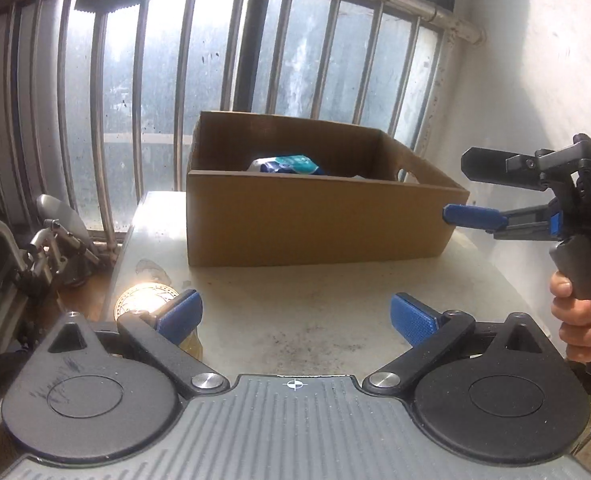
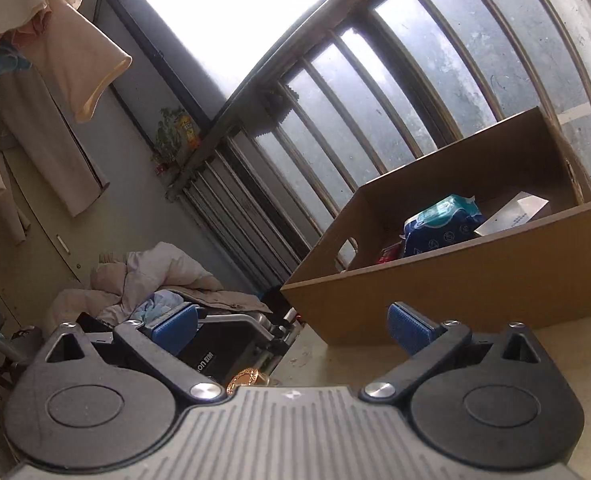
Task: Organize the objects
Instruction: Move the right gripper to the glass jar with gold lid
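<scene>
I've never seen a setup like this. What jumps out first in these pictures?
Probably the open cardboard box in the middle of the pale table, a blue-and-teal packet lying inside it. Next, the blue-tipped tongs: the left tongs gape open in the foreground, and the right tongs hover, open, at the box's right corner.

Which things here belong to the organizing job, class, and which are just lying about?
Job: cardboard box; blue wipes pack and white card inside it; gold-lidded jar; left gripper; right gripper.
Lying about: hanging clothes; bedding pile; window bars.
</scene>
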`<action>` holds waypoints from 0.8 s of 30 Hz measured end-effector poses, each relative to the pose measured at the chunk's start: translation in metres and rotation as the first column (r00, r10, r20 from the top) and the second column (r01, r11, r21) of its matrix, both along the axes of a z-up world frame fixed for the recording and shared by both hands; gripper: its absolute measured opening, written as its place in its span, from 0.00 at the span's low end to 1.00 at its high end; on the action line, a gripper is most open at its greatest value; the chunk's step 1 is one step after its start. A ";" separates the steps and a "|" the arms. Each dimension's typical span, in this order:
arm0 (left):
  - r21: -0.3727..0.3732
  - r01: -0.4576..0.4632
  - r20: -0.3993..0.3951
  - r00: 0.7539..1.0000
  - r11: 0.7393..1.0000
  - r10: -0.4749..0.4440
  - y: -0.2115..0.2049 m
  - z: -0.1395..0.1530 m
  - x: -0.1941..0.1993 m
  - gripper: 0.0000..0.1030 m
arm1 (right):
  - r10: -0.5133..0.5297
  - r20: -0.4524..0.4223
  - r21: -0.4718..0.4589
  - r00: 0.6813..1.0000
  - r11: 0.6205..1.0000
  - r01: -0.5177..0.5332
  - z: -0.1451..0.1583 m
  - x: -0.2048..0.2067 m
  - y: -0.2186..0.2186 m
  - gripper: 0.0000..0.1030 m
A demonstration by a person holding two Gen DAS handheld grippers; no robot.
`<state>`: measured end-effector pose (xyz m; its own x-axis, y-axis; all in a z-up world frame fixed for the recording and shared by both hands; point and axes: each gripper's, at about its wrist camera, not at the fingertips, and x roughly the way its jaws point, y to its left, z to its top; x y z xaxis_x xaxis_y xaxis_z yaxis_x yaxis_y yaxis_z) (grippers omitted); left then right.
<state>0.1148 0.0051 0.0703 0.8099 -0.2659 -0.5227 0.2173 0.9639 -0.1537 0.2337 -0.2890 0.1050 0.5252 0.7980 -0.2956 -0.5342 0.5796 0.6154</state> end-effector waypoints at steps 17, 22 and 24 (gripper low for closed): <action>0.028 -0.126 -0.102 0.986 0.992 0.129 0.073 -0.070 0.033 0.96 | 0.214 -0.160 -0.244 0.964 0.937 -0.248 -0.057 0.016 0.175 0.94; 0.042 -0.098 -0.086 0.991 0.994 0.101 0.068 -0.075 0.034 0.91 | 0.244 -0.155 -0.317 0.957 0.906 -0.282 -0.065 0.021 0.200 0.88; 0.038 -0.082 -0.080 0.993 0.996 0.085 0.065 -0.075 0.033 0.89 | 0.259 -0.162 -0.325 0.952 0.897 -0.299 -0.067 0.023 0.205 0.83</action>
<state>0.1478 0.0701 -0.0049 0.7826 -0.1800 -0.5959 0.1240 0.9832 -0.1341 0.2564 -0.0840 0.0376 0.2434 0.7461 -0.6198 -0.6444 0.6020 0.4715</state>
